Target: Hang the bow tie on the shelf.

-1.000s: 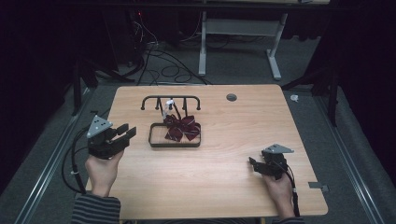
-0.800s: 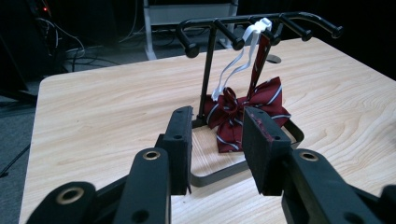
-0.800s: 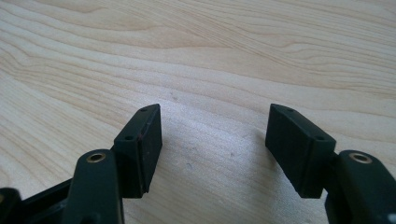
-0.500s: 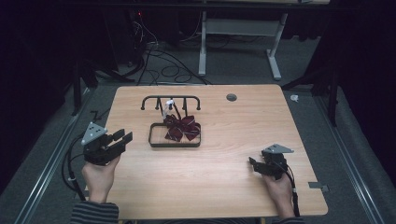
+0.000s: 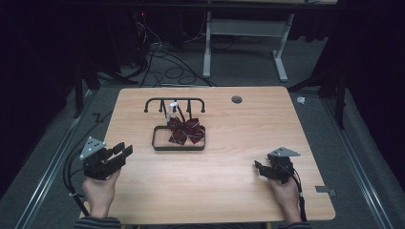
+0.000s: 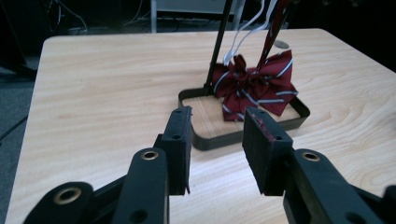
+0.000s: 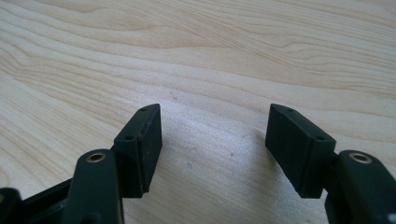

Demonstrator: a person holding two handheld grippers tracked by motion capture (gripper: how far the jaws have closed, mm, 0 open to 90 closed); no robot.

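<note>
Left gripper (image 5: 123, 151): matte black jaws, blocky flat pads with red scuffing along the edge of one, grey three-cornered plate on top, cable trailing back. Jaws stand parted, nothing between them, not touching anything. Right gripper (image 5: 258, 167): same build, jaws spread wide and empty over bare wood just below them.

Bow tie (image 6: 254, 86): soft dark-red fabric with thin white and dark stripes, folded into crumpled loops. It lies ahead of the left gripper's jaws, slightly toward the right-hand pad in the left gripper view, near but clearly apart. It sits in the far part of a tray (image 6: 204, 141), a shallow rectangle with a thin black metal rim, rounded corners and a wood floor; the near rim is just beyond the pad tips. A black rod rack (image 5: 174, 102) of bent tube with curved ends rises behind the tray, and a white wire hook (image 6: 243, 35) hangs beside the tie. Table (image 5: 229, 191): pale wood-grain top, smooth, rounded corners, a round grommet at the far side.

Versus a second ago: left gripper sits lower and nearer the person's edge, farther from the tray. Right gripper unchanged. Tie, tray and rack in the same spots.
</note>
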